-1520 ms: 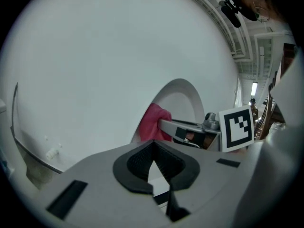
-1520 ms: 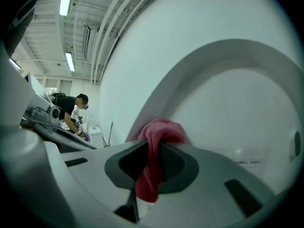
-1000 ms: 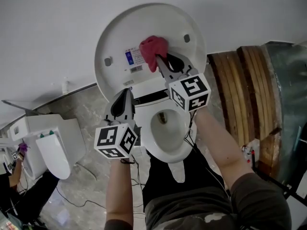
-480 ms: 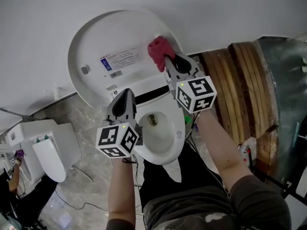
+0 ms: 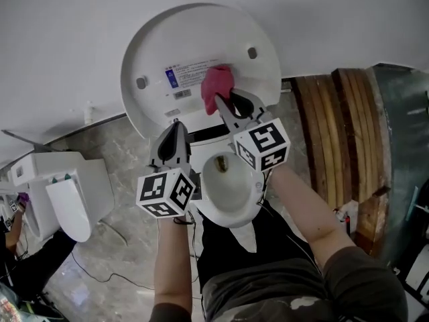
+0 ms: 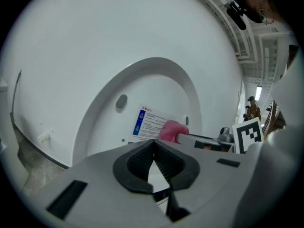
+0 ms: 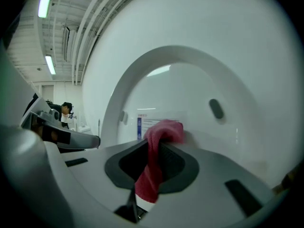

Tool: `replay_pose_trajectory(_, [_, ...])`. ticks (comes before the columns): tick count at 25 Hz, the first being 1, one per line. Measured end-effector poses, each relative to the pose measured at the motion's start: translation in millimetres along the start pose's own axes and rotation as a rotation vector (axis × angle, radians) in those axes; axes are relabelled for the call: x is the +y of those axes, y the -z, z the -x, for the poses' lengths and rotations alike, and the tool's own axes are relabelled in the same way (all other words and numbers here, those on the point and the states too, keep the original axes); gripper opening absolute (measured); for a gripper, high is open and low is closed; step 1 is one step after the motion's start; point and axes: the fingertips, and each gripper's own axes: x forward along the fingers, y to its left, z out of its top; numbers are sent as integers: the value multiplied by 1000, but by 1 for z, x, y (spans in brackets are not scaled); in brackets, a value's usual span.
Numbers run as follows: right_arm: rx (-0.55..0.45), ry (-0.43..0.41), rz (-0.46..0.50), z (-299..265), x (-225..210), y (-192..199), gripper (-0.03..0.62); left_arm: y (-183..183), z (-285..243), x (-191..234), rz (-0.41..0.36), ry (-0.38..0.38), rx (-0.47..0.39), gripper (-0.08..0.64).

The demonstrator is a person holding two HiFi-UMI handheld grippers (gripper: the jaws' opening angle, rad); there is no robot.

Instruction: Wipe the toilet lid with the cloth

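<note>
Right claw (image 5: 224,102), clamped on the pink cloth (image 5: 216,86), is holding it against the raised toilet lid (image 5: 161,52) leaning on the pale wall (image 5: 67,32); left claw (image 5: 176,126) is hovering closed.

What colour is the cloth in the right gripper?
Pinkish red. The cloth shows best in the right gripper view.

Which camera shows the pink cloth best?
The right gripper view: the cloth sits close, pinched in the right gripper against the toilet lid. The head view shows it smaller; the left gripper view, only a small bit.
</note>
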Motion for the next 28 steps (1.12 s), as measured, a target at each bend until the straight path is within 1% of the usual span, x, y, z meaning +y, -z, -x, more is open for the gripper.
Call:
replay_pose_trajectory(4, [1, -126, 33, -33, 61, -1, 43, -6, 9, 37, 3, -42, -9, 6])
replay_pose_trajectory(7, [4, -201, 67, -56, 100, -1, 43, -8, 16, 62, 0, -62, -4, 6])
replay_pose_trajectory(10, [15, -250, 96, -77, 128, -1, 43, -9, 24, 82, 2, -81, 2, 6])
replay_pose_trajectory(12, [25, -263, 95, -90, 139, 1, 43, -10, 27, 92, 1, -87, 7, 6])
replay_pose_trajectory(15, [39, -249, 76, -103, 144, 7, 43, -8, 29, 101, -6, -82, 24, 6])
replay_pose_trajectory(18, [53, -202, 61, -108, 132, 14, 43, -6, 25, 103, -12, -74, 37, 6])
replay_pose_trajectory(22, [60, -119, 25, -97, 94, 25, 43, -2, 15, 94, -15, -58, 47, 6])
replay_pose_trajectory(28, [64, -10, -14, -60, 22, 29, 43, 6, -10, 54, -23, -17, 60, 6])
